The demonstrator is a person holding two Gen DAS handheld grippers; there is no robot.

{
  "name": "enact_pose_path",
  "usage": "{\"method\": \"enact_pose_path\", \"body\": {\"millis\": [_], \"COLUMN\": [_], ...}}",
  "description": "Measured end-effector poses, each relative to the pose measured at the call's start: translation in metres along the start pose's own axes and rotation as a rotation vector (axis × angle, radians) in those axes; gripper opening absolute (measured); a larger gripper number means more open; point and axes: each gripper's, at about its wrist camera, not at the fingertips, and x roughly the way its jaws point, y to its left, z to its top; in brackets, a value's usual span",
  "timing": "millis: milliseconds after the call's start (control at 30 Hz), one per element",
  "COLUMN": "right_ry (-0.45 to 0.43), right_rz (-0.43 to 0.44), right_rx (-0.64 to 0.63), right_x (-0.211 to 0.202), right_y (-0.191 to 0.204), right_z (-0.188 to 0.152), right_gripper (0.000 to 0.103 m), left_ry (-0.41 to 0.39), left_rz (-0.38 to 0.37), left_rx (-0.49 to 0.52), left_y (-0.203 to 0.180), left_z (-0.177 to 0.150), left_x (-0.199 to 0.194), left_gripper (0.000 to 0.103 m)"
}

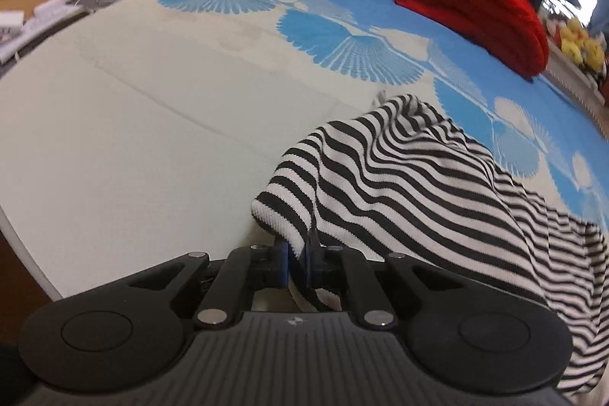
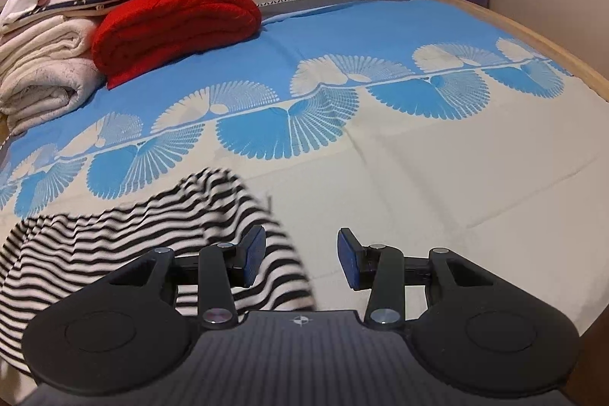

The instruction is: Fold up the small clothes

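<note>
Left gripper (image 1: 298, 253) clenched on white hem of striped shirt (image 1: 399, 185) at lower centre of left wrist view, cloth draped rightward over bedsheet (image 1: 133, 139); right gripper (image 2: 300, 255) released, fingers apart at lower centre, shirt blurred lower left behind its left pad, red blanket (image 2: 175, 21) upper left.

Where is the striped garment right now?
The striped garment lies low right in the left wrist view on the bedspread, one edge pinched by the left gripper.
</note>
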Motion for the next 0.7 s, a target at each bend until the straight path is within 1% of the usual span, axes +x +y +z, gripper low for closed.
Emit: {"method": "enact_pose_path", "body": {"millis": [33, 100, 167, 200, 267, 300, 367, 433, 467, 500, 567, 600, 633, 667, 700], "right_ry": [-0.004, -0.015, -0.026, -0.033, -0.053, -0.065, -0.1, -0.128, -0.136, -0.142, -0.152, -0.156, -0.159, -0.159, -0.159], "right_rz": [-0.001, -0.004, -0.004, -0.002, 0.006, 0.012, 0.014, 0.006, 0.005, 0.004, -0.002, -0.002, -0.001, 0.001, 0.005], "right_rx": [0.01, 0.04, 0.078, 0.097, 0.124, 0.133, 0.13, 0.122, 0.124, 0.128, 0.143, 0.153, 0.166, 0.177, 0.187], "right_x": [-0.001, -0.002, -0.005, -0.006, -0.01, -0.013, -0.018, -0.022, -0.024, -0.025, -0.027, -0.027, -0.028, -0.028, -0.027], "right_y": [-0.003, -0.01, -0.017, -0.021, -0.028, -0.031, -0.036, -0.042, -0.046, -0.051, -0.061, -0.066, -0.072, -0.076, -0.08], "right_z": [0.002, 0.006, 0.009, 0.012, 0.016, 0.018, 0.022, 0.025, 0.026, 0.027, 0.027, 0.028, 0.029, 0.029, 0.031], "right_gripper": [0.043, 0.043, 0.043, 0.043, 0.043, 0.043, 0.043, 0.043, 0.043, 0.043, 0.043, 0.043, 0.043, 0.043, 0.043], "left_ry": [-0.01, -0.047, -0.096, -0.124, -0.157, -0.161, -0.144, -0.101, -0.07, -0.042, 0.017, 0.072, 0.15, 0.224, 0.243], "left_rz": [0.003, -0.015, -0.066, -0.112, -0.234, -0.302, -0.434, -0.568, -0.626, -0.666, -0.707, -0.729, -0.759, -0.769, -0.756], "left_rx": [0.026, 0.087, 0.149, 0.178, 0.236, 0.268, 0.341, 0.402, 0.444, 0.494, 0.583, 0.631, 0.67, 0.704, 0.735], "left_y": [-0.008, -0.029, -0.058, -0.075, -0.112, -0.134, -0.182, -0.229, -0.254, -0.278, -0.317, -0.334, -0.347, -0.357, -0.361], "left_z": [0.0, 0.003, 0.007, 0.009, 0.006, 0.003, -0.01, -0.03, -0.044, -0.06, -0.094, -0.11, -0.124, -0.136, -0.142], "left_x": [-0.004, -0.016, -0.033, -0.044, -0.063, -0.071, -0.081, -0.086, -0.087, -0.086, -0.08, -0.072, -0.062, -0.053, -0.05], "left_gripper": [0.008, 0.008, 0.008, 0.008, 0.008, 0.008, 0.006, 0.005, 0.005, 0.005, 0.006, 0.006, 0.007, 0.008, 0.008]}}
